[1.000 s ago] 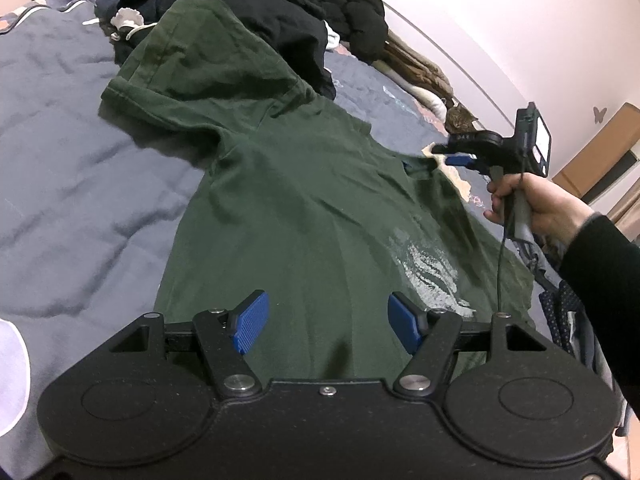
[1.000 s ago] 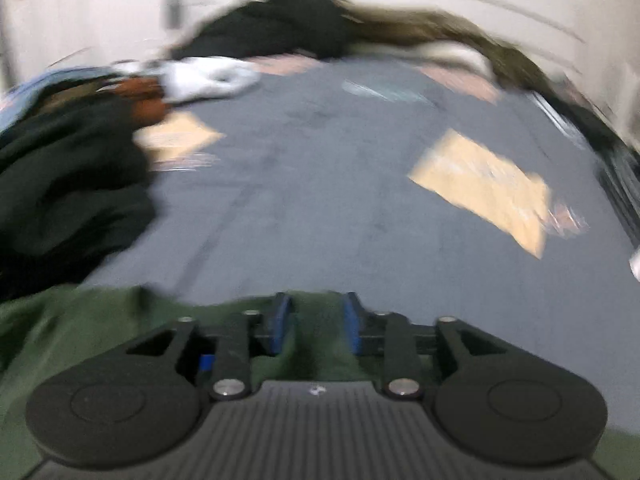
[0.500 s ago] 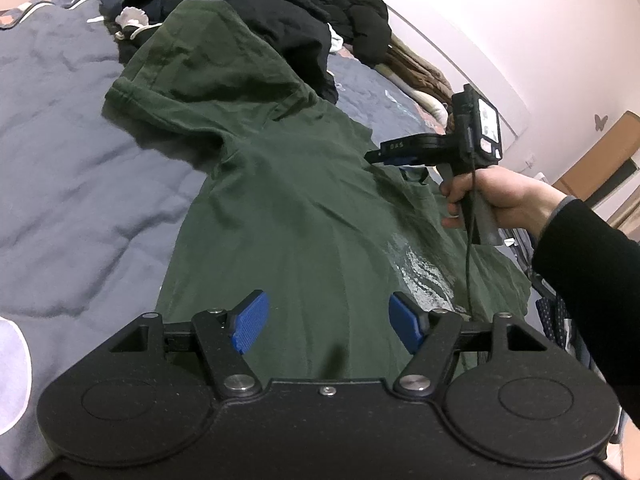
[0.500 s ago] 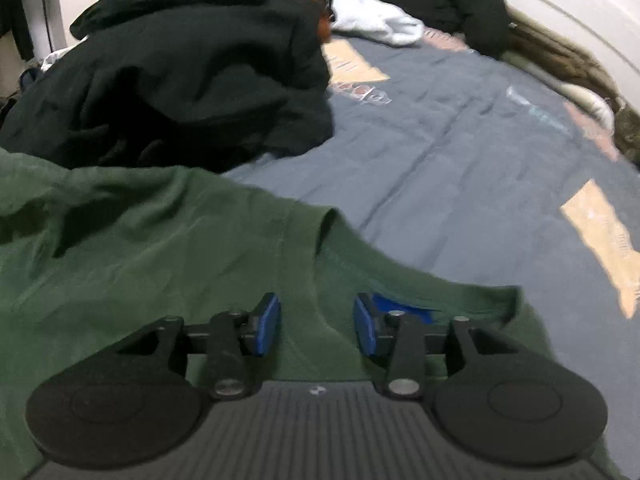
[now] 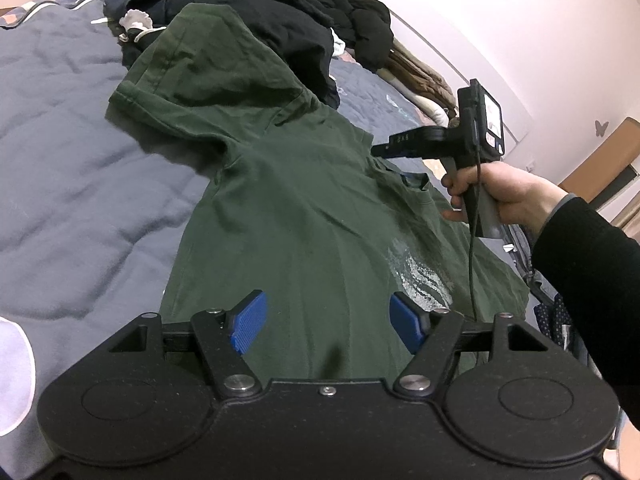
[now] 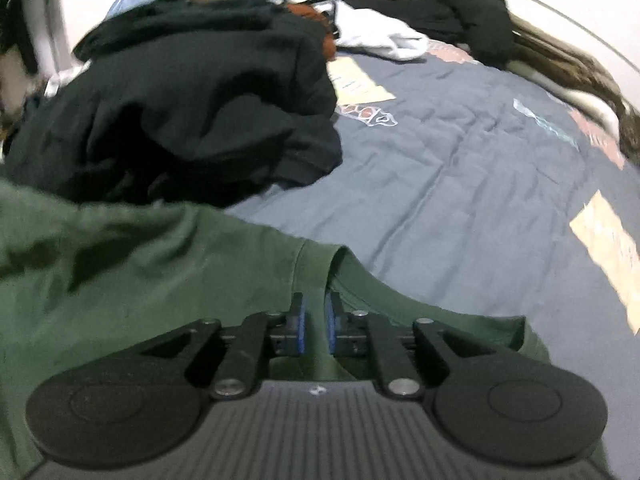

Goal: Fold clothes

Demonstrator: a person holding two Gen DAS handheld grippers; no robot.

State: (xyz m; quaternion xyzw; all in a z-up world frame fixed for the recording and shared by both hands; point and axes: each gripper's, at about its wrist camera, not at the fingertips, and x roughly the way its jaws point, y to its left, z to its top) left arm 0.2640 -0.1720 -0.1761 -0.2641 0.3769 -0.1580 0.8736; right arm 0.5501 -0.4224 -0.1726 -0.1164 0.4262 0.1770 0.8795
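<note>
The green T-shirt (image 5: 304,208) lay flat on the bed (image 5: 80,160). The right gripper (image 6: 314,324) was closing its jaws on the collar (image 6: 320,264); they might grab just 1 layer & slip. The left gripper (image 5: 326,322) had jaws wide apart, empty. Dark clothes pile (image 6: 192,112) sat nearby, w/ pink wall (image 5: 520,20) behind.

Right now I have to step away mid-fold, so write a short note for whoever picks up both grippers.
Right gripper: jaws closing on the collar of the green T-shirt; fabric sits between the pads.
Left gripper: open, above the shirt's lower part, holding nothing.
Shirt lies spread on the grey-blue bedcover, one sleeve bunched against the pile of dark clothes.
Done: shirt laid out. Left: every fold, then the pile.
</note>
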